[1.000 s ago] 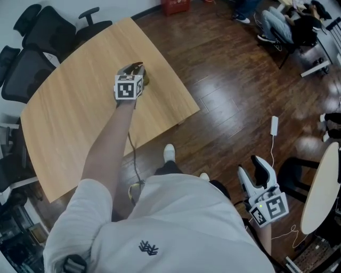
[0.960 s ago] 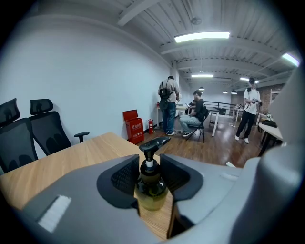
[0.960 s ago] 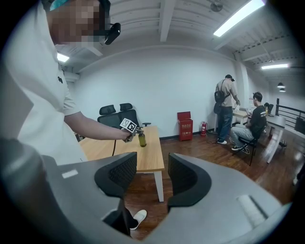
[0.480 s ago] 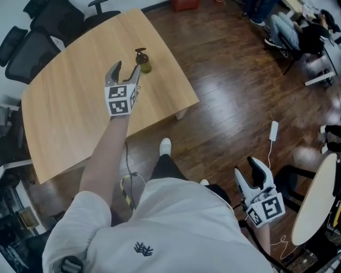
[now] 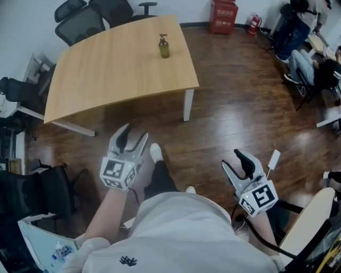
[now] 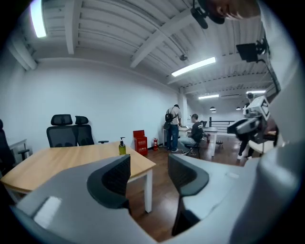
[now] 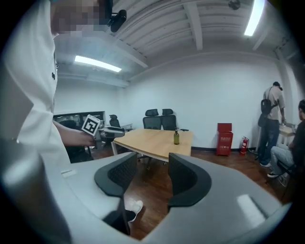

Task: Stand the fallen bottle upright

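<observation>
A small olive-green pump bottle (image 5: 163,46) stands upright near the far right edge of the light wooden table (image 5: 106,69). It also shows in the left gripper view (image 6: 122,147) and the right gripper view (image 7: 176,137), far beyond the jaws. My left gripper (image 5: 133,133) is held over the floor in front of the table, well away from the bottle. Its jaws (image 6: 147,167) are closing with nothing between them. My right gripper (image 5: 234,161) hangs open and empty at the lower right (image 7: 152,169).
Black office chairs (image 5: 85,18) stand behind the table, and another (image 5: 32,192) at the near left. A red crate (image 5: 224,9) and fire extinguisher (image 5: 254,22) sit by the far wall. People sit at the far right (image 5: 309,58). The floor is dark wood.
My left gripper let go of the bottle, opened and pulled far back from the table towards my body. The bottle now stands upright alone. The right gripper shifted a little.
</observation>
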A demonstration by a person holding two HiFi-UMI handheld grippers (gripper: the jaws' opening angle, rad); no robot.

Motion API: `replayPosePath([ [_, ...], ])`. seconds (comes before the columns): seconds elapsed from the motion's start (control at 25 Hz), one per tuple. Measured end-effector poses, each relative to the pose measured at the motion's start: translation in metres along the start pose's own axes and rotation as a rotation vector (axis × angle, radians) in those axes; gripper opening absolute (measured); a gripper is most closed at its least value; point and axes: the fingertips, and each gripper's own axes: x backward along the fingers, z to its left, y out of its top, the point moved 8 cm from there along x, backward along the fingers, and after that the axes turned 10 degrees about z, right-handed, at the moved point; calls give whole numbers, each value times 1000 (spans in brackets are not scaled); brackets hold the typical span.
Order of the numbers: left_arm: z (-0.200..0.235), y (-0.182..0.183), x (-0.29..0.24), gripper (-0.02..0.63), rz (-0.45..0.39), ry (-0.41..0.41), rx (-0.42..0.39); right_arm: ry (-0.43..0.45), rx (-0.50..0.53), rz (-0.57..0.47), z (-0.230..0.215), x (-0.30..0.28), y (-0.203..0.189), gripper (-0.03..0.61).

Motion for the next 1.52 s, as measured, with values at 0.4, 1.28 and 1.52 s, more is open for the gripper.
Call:
replayPosePath([
  [0.4,-81,-41,172,221,2,-94,-5,125,87,-101,96,12,13,195],
  [1.28,-83,-102,299,221,-72,-242,70,65,160,-94,253,51,8,189],
  [1.52,-79,-107,306,221,-80,-232,71,74,188,-78,265,49,13,187],
])
